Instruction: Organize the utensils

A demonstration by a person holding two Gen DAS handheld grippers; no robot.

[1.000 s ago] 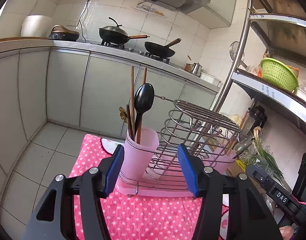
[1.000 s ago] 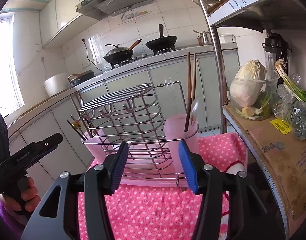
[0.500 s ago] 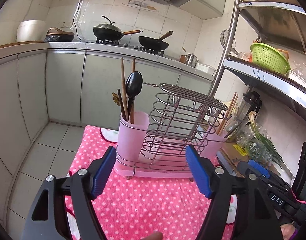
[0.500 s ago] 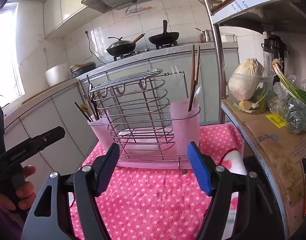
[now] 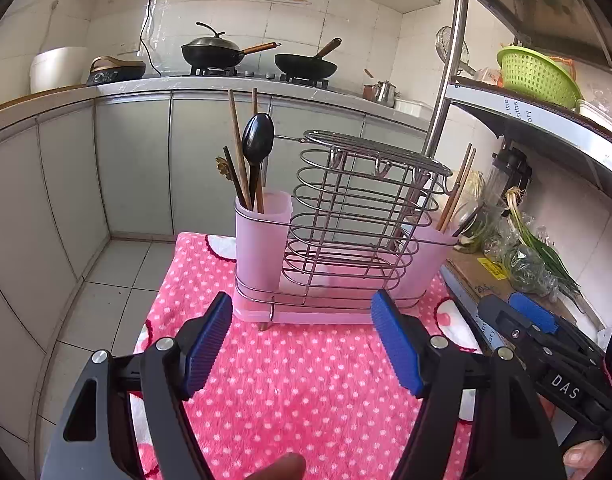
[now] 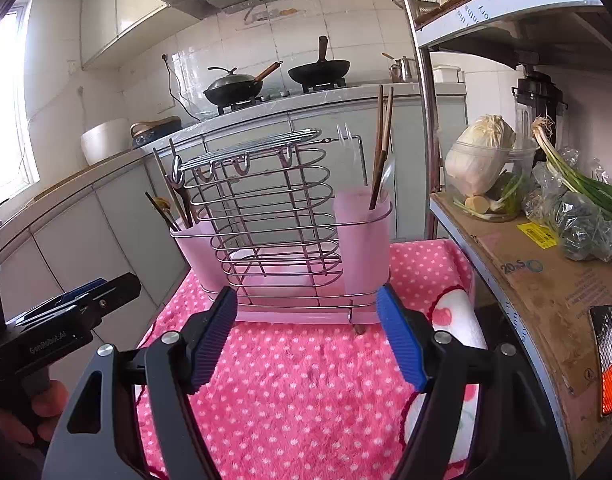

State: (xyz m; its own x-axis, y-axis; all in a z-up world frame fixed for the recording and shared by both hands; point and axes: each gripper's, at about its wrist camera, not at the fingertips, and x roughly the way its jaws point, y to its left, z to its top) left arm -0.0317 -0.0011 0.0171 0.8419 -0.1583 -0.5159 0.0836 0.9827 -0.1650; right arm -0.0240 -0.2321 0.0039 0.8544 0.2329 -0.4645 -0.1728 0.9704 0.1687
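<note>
Utensil rack [image 5: 337, 248] sits at 12 o'clock on the table, left gripper [image 5: 302, 344] jaws apart, empty. Right view: rack [image 6: 282, 236] at 12, right gripper [image 6: 306, 336] jaws just widened, nothing between. Risk: snagging the wire frame tips it.

Shiny metal wire rack [image 5: 357, 216], matt pink plastic cups [image 5: 262, 232], fuzzy cloth [image 5: 306, 380].

Utensil rack [image 5: 337, 240] on cloth [image 5: 298, 384], before cabinets [image 5: 138, 168]
</note>
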